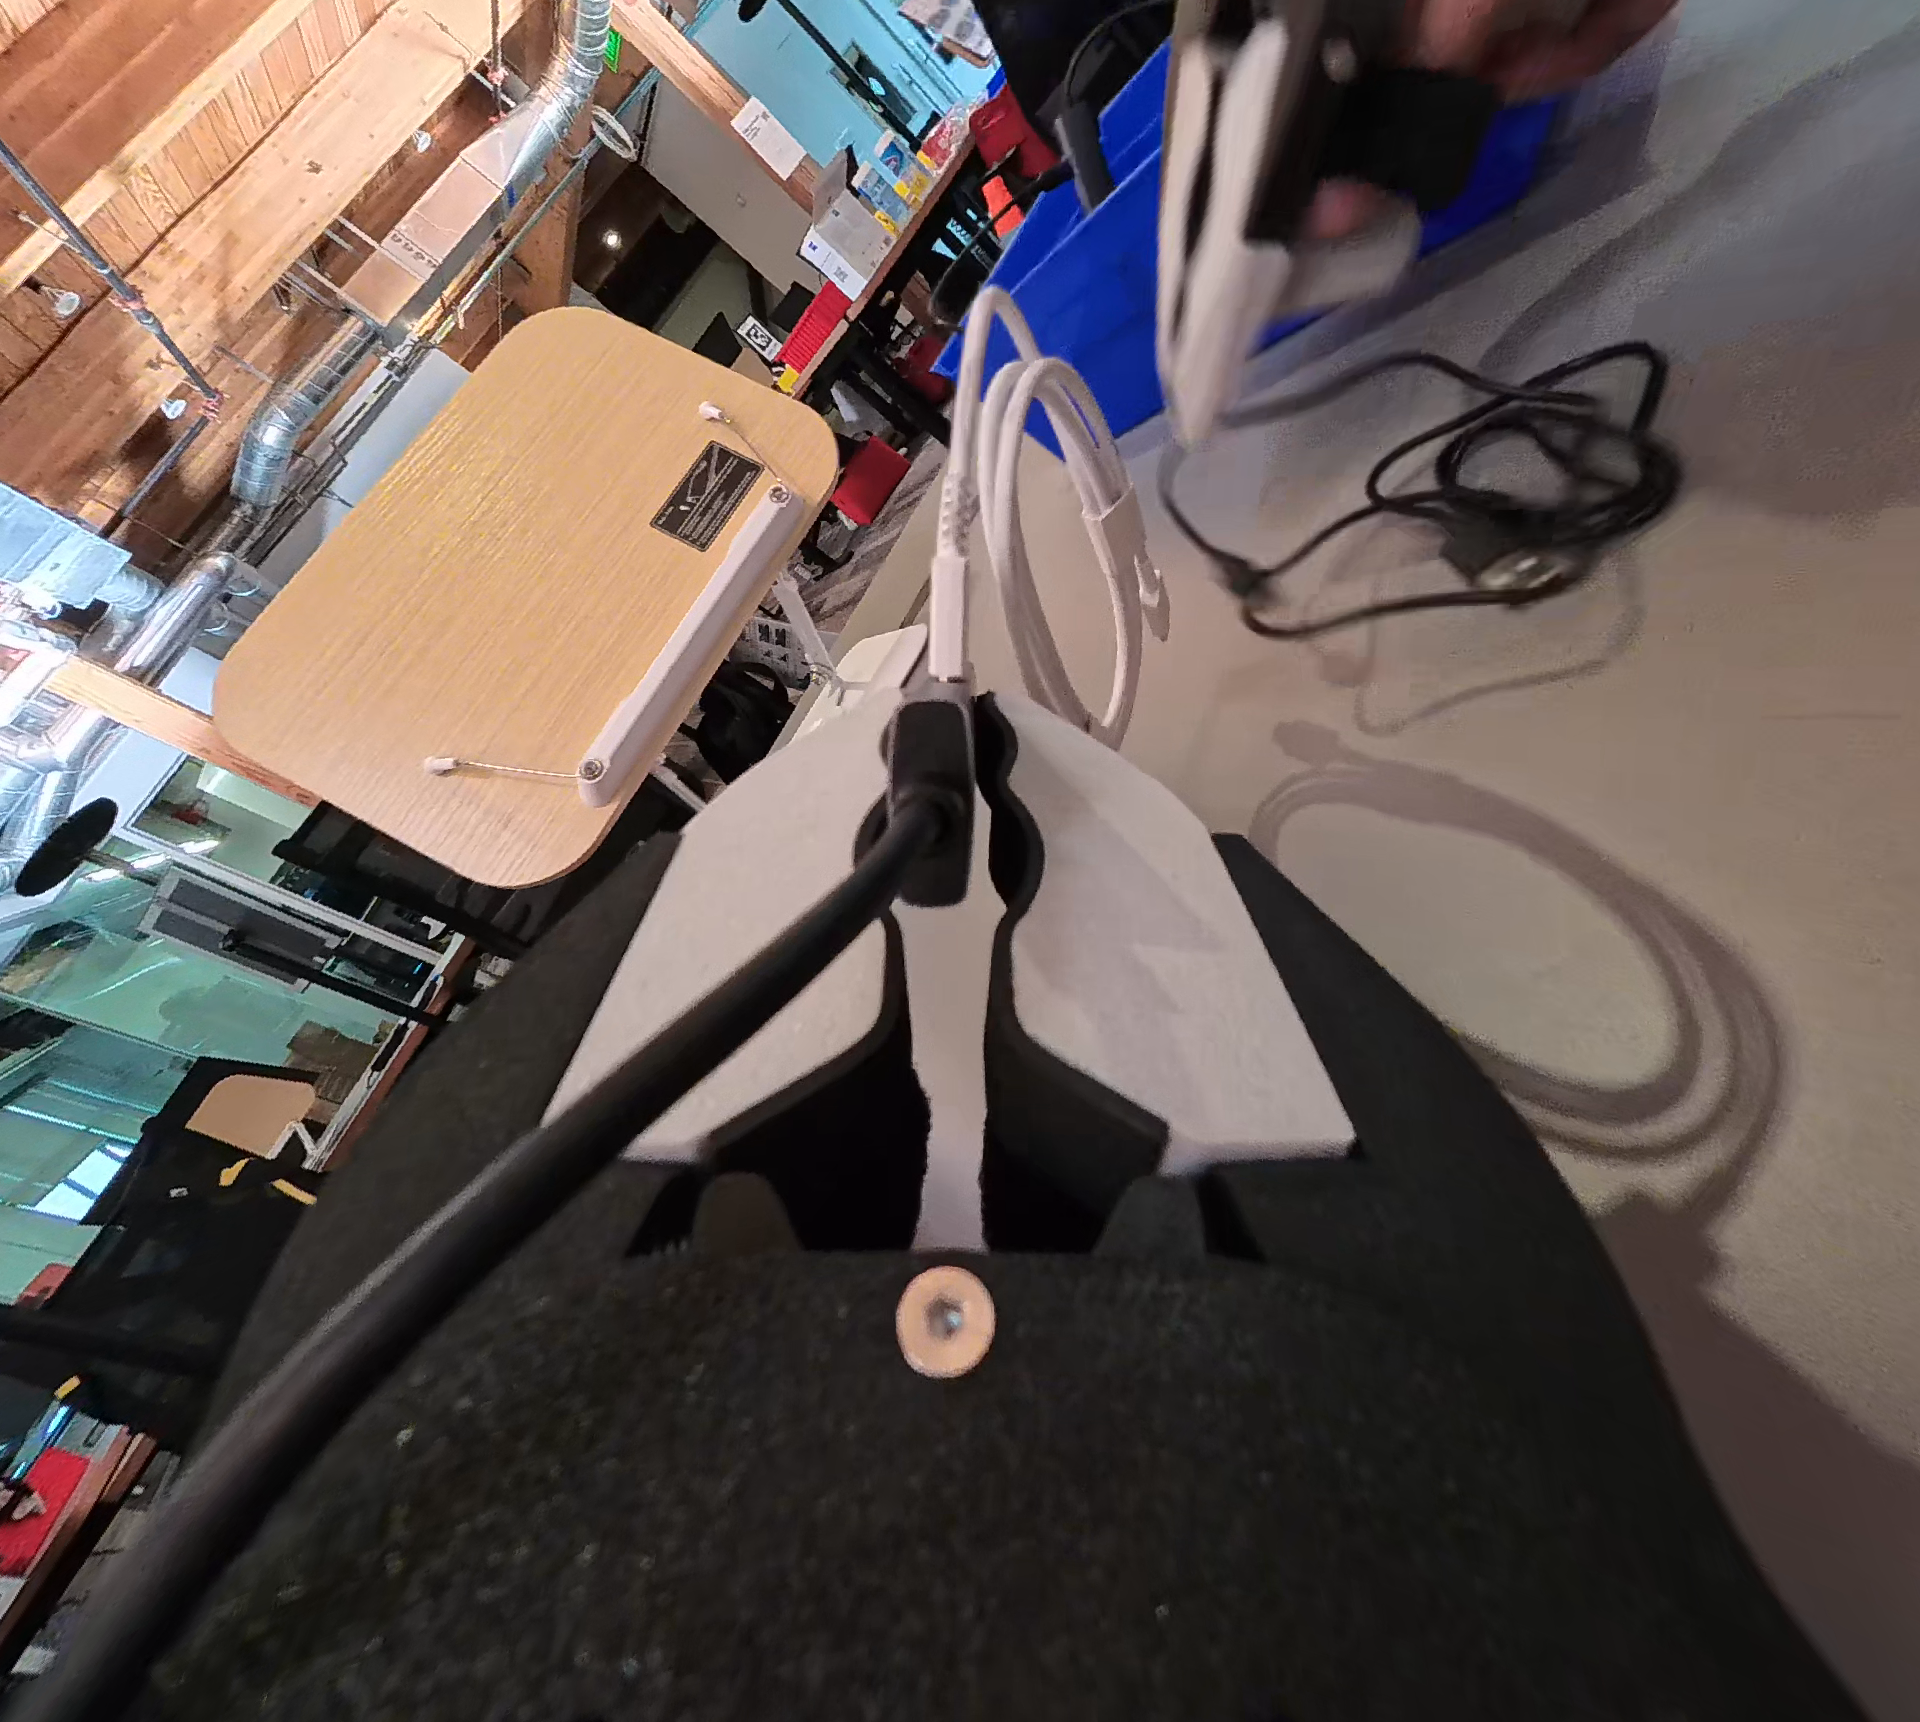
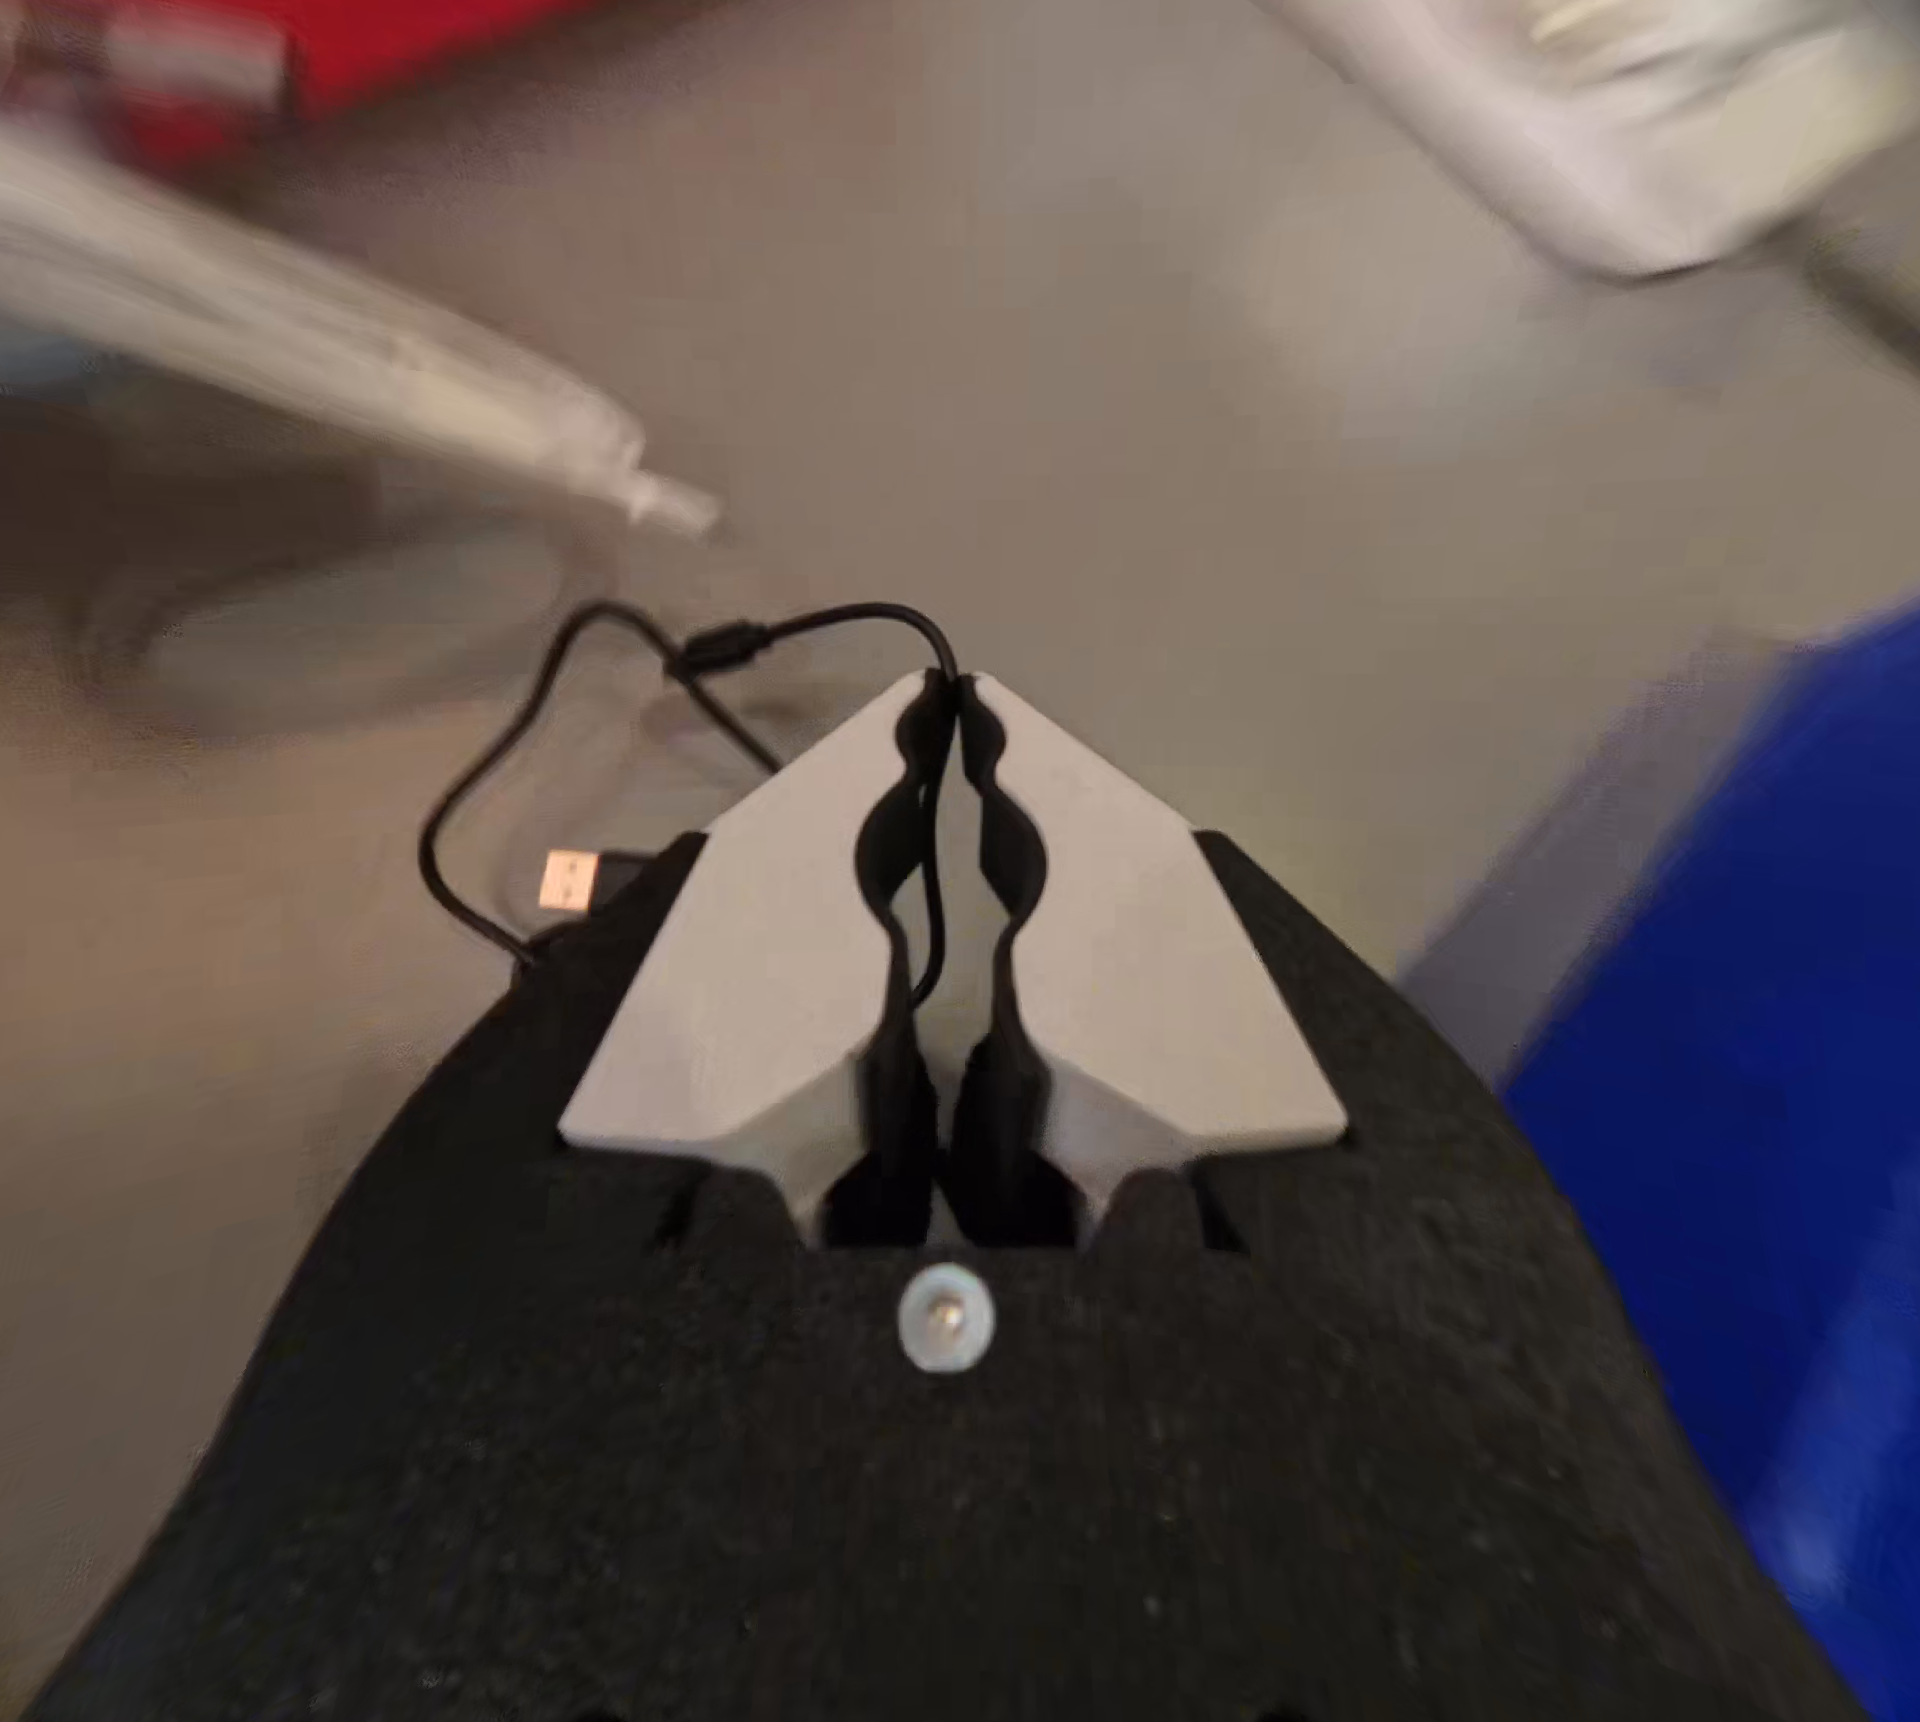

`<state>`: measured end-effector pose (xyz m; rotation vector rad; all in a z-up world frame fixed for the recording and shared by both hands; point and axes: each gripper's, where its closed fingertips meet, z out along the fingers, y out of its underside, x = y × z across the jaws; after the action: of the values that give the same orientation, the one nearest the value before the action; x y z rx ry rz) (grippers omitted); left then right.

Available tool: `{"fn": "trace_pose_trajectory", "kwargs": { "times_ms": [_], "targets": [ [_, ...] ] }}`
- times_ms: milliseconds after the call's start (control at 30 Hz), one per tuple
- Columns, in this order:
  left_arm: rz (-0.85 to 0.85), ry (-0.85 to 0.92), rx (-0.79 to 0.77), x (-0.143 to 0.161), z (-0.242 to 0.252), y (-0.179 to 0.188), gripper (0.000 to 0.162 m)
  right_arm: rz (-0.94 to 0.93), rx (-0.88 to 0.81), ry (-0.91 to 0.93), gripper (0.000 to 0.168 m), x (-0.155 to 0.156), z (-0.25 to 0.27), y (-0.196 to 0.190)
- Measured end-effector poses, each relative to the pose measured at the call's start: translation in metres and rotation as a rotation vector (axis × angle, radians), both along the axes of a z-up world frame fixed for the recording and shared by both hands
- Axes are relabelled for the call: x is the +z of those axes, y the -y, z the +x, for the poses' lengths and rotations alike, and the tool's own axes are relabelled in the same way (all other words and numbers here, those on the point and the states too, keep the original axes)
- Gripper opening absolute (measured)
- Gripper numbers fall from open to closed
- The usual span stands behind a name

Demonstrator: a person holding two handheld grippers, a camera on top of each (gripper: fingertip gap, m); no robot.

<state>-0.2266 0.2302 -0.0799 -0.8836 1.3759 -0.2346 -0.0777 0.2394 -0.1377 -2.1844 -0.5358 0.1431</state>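
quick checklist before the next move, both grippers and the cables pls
1. Left gripper shut on the black plug of the thick black cable: ok.
2. White cable connector mated with that plug: it meets the plug at the fingertips; whether fully seated, cannot tell.
3. Coiled white cable hanging free below the connector: ok.
4. Right gripper shut on the thin black cable: ok.
5. Thin cable's metal USB plug free of the fingers: ok, it sits off to the left.
6. Blue plastic bin clear of the right gripper: cannot tell, blurred.
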Motion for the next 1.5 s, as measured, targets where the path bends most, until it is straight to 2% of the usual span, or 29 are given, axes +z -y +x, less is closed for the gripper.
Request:
{"fn": "trace_pose_trajectory", "kwargs": {
  "times_ms": [33, 100, 167, 200, 333, 433, 500, 567, 733, 833, 900, 1067, 1267, 1367, 1500],
  "targets": [
    [-0.004, 0.001, 0.007, 0.001, -0.001, -0.001, 0.01, 0.106, -0.144, -0.024, 0.001, 0.023, 0.017, -0.003],
    [-0.012, 0.008, 0.019, 0.002, -0.003, -0.004, 0.01, 0.184, -0.285, 0.033, 0.001, 0.043, 0.035, 0.01],
    [-0.023, 0.01, 0.025, 0.002, -0.004, -0.006, 0.01, 0.122, -0.364, 0.199, 0.002, 0.03, 0.046, 0.029],
    [-0.03, 0.01, 0.025, 0.001, -0.004, -0.007, 0.01, 0.133, -0.402, 0.223, 0.001, 0.026, 0.048, 0.037],
    [-0.047, 0.003, 0.019, -0.002, -0.002, -0.006, 0.01, -0.039, -0.399, 0.054, 0.001, -0.019, 0.029, 0.065],
    [-0.042, -0.005, 0.006, -0.003, 0.0, -0.003, 0.01, -0.106, -0.408, 0.022, 0.002, -0.038, 0.03, 0.076],
    [-0.034, -0.01, 0.0, -0.003, 0.002, -0.001, 0.01, -0.132, -0.368, -0.024, 0.006, -0.041, 0.023, 0.079],
    [-0.027, -0.019, -0.003, -0.004, 0.003, 0.001, 0.01, -0.128, -0.283, -0.031, 0.019, -0.036, 0.015, 0.081],
    [-0.03, -0.023, -0.034, -0.005, 0.004, 0.006, 0.01, 0.01, 0.082, 0.021, 0.028, -0.001, -0.005, 0.08],
    [-0.046, -0.022, -0.045, -0.006, 0.006, 0.007, 0.01, 0.063, 0.218, -0.036, 0.027, 0.001, -0.016, 0.065],
    [-0.052, -0.018, -0.057, -0.006, 0.006, 0.009, 0.01, 0.06, 0.253, -0.084, 0.027, -0.008, -0.019, 0.053],
    [-0.048, -0.026, -0.058, -0.006, 0.003, 0.011, 0.01, -0.133, 0.244, -0.193, 0.028, -0.044, -0.017, 0.047],
    [-0.057, -0.041, -0.06, -0.012, 0.0, 0.01, 0.01, -0.12, 0.231, -0.176, 0.022, -0.044, -0.007, 0.045],
    [-0.062, -0.042, -0.066, -0.012, 0.002, 0.011, 0.01, -0.138, 0.254, -0.145, 0.008, -0.049, -0.006, 0.049],
    [-0.06, -0.056, -0.08, -0.015, 0.006, 0.013, 0.01, -0.114, 0.259, -0.136, 0.001, -0.044, -0.01, 0.05]
  ]
}}
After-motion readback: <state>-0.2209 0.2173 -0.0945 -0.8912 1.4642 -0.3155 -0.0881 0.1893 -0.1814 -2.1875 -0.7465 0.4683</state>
